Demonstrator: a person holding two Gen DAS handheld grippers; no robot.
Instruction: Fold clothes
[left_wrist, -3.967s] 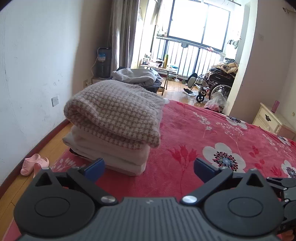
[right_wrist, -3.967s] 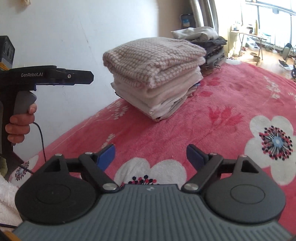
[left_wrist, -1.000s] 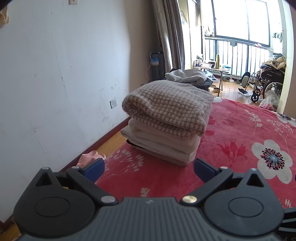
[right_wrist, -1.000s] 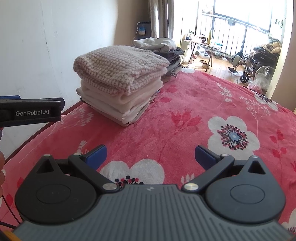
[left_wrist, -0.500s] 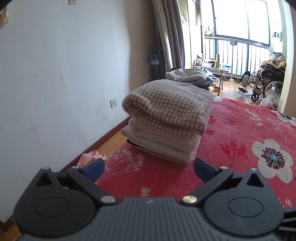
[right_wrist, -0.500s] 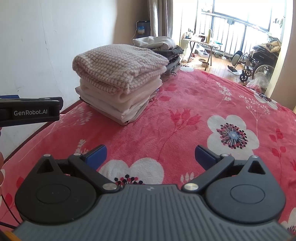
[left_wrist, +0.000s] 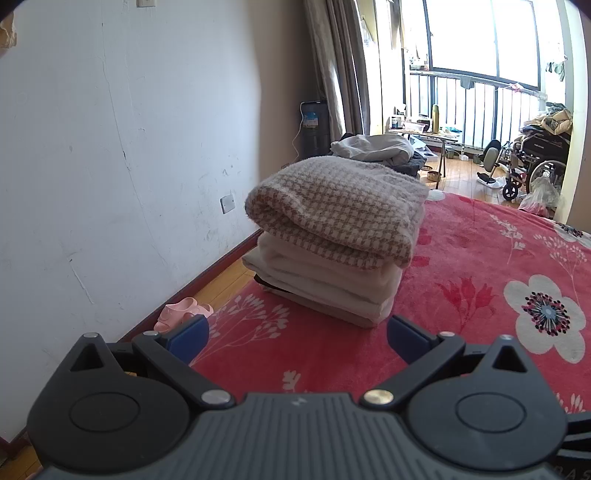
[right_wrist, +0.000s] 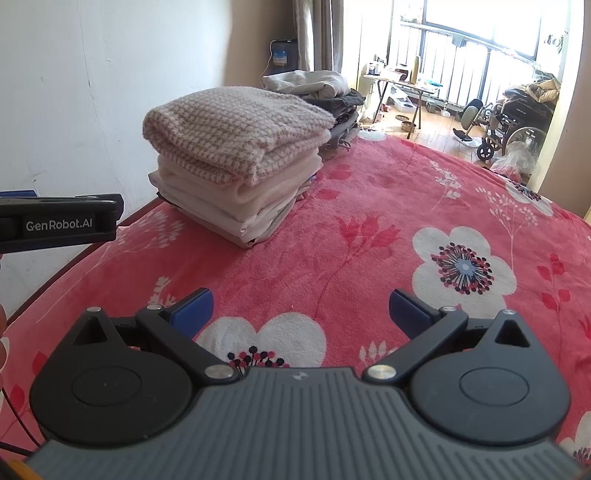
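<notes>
Both my left gripper (left_wrist: 297, 338) and my right gripper (right_wrist: 300, 308) are spread wide and empty above the blanket (right_wrist: 369, 229). The folded stack (left_wrist: 332, 236) sits near the bed's wall-side edge. Nudged carelessly, I judge its sweater (right_wrist: 236, 129) could slide toward the floor. Compared with four seconds ago, I have drawn back; the stack looks farther off.

A bed with a red flowered blanket (left_wrist: 480, 258) stands beside a white wall (left_wrist: 110, 166). Pink slippers (left_wrist: 183, 312) lie on the wooden floor (left_wrist: 218, 284) between them. Beyond the bed are a wheelchair (left_wrist: 532, 162), a small folding table (right_wrist: 402, 86) and a bright barred window (left_wrist: 480, 37).
</notes>
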